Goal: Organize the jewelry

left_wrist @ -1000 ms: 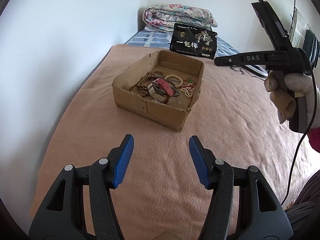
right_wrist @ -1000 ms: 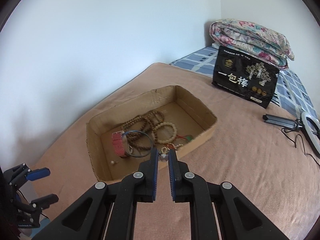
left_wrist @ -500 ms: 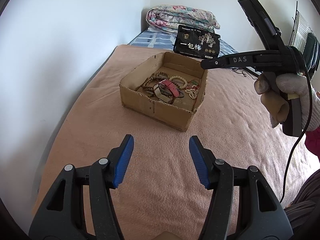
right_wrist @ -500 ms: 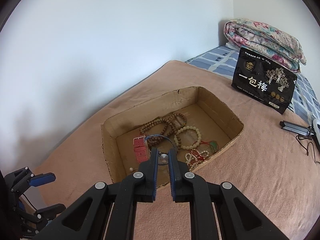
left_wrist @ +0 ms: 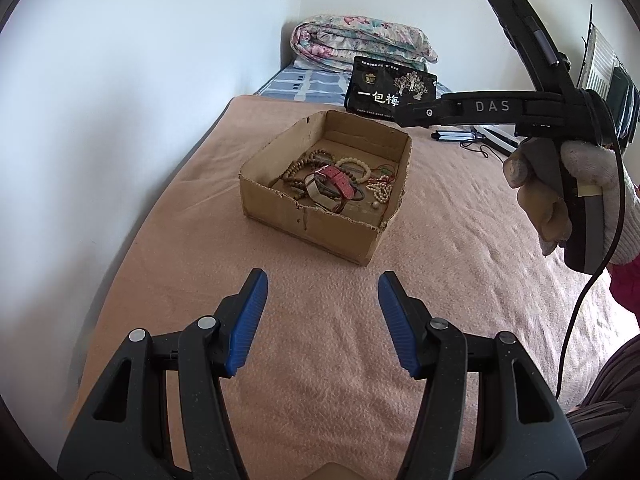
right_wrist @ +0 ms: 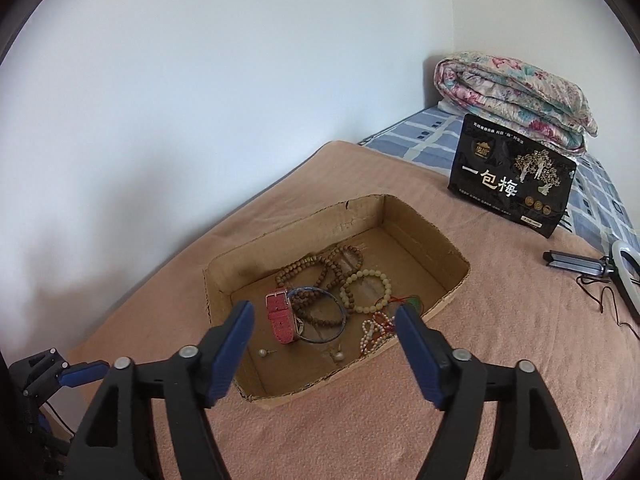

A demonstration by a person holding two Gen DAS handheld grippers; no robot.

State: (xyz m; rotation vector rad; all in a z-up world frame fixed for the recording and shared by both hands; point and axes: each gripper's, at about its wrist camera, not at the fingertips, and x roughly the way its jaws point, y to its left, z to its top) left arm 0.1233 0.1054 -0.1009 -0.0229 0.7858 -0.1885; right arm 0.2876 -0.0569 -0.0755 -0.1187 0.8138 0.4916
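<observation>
pink bedding [right_wrist: 500,360] supports the cardboard box [right_wrist: 424,220]; both grippers, left gripper [left_wrist: 320,320] and right gripper [right_wrist: 324,340], are held spread wide and empty, so jewelry can be reached.

Both wrist views angled down, seemingly close, sharing the cardboard box [left_wrist: 308,222] [right_wrist: 416,222].

Colours and patterns noted

Brown cardboard box [right_wrist: 424,224] on pinkish-tan blanket [right_wrist: 500,360]; red watch strap [right_wrist: 280,316], dark blue bangle [right_wrist: 340,312], pale cream bead bracelet [right_wrist: 386,286], brown wooden beads [right_wrist: 320,268]. Black pouch [right_wrist: 512,184], gold trees, white characters. Floral quilt [right_wrist: 516,92]; blue-checked sheet [right_wrist: 424,140].
</observation>
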